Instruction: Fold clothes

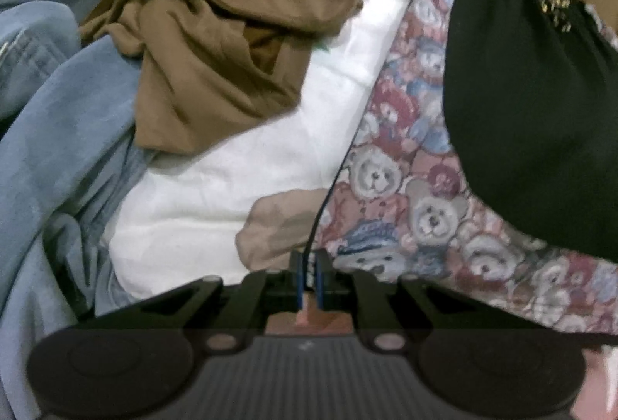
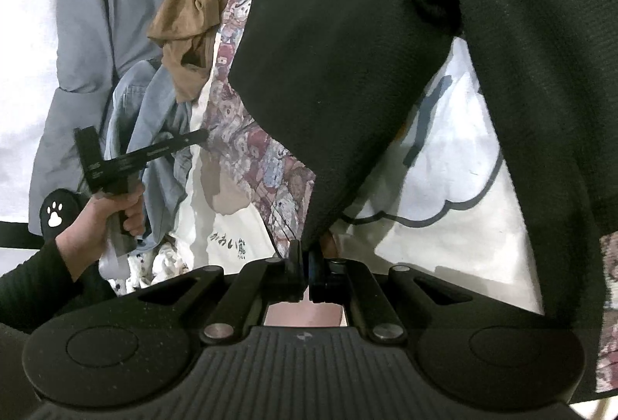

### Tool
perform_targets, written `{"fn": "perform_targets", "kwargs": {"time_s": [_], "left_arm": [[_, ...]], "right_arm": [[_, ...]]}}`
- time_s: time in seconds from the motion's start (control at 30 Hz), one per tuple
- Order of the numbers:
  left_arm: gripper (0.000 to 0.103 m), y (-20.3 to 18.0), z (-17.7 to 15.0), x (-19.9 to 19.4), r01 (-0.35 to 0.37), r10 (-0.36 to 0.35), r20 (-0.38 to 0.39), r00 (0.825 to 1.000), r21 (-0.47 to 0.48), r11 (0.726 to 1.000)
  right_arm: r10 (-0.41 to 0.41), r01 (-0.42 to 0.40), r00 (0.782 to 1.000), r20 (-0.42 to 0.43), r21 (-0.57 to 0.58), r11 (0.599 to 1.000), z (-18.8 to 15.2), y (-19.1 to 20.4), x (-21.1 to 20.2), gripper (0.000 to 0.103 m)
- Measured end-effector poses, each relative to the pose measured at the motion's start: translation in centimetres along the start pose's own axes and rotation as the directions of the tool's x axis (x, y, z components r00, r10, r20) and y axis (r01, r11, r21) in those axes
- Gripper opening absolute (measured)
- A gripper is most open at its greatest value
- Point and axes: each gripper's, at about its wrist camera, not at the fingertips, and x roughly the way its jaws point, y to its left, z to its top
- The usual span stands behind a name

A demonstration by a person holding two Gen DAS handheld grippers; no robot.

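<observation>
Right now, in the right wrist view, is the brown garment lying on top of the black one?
No. The brown garment lies crumpled to the left of the black garment, beside the teddy-bear print fabric.

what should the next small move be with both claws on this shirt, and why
Probably draw the two claws apart to pull the edge taut. The left claw pinches the bear-print garment at its dark edge, the right claw grips the black fabric, and the cloth between them hangs bunched over the pile.

Brown garment [image 1: 216,45] heaped on white sheet [image 1: 231,188]; lower sheet bare.
</observation>
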Motion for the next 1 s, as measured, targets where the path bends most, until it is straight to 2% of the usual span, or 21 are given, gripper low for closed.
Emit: {"fn": "perform_targets", "kwargs": {"time_s": [0.13, 0.27, 0.53, 0.7, 0.87, 1.0], "left_arm": [[0.008, 0.2, 0.1, 0.1, -0.017, 0.017, -0.005, 1.0, -0.008, 1.0], [0.019, 0.2, 0.3, -0.6, -0.028, 0.028, -0.022, 0.999, 0.001, 1.0], [0.019, -0.2, 3.1, -2.8, -0.01, 0.011, 0.077, 0.997, -0.017, 1.0], [0.02, -2.0, 5.7, -3.0, 0.027, -0.028, 0.137, 0.99, 0.009, 1.0], [0.024, -4.1, 8.1, -2.5, 0.046, -0.053, 0.173, 0.983, 0.042, 0.998], [0.027, -6.0, 10.9, -1.6, 0.07, -0.085, 0.208, 0.974, 0.078, 0.995]], "right_arm": [[-0.031, 0.031, 1.0, -0.003, -0.037, 0.999, -0.2, 0.0, -1.9, 0.003], [-0.044, 0.047, 0.998, 0.052, -0.06, 0.997, 0.3, -0.1, -4.7, 0.003], [-0.097, 0.114, 0.976, 0.193, -0.077, 0.99, 1.5, 0.1, -9.1, 0.008], [-0.155, 0.173, 0.952, 0.263, -0.048, 0.984, 2.0, -0.8, -10.7, 0.008], [-0.225, 0.258, 0.914, 0.337, -0.056, 0.964, 2.6, -1.0, -11.9, 0.009], [-0.276, 0.313, 0.885, 0.375, -0.041, 0.949, 2.8, -1.6, -12.8, 0.02]]}}
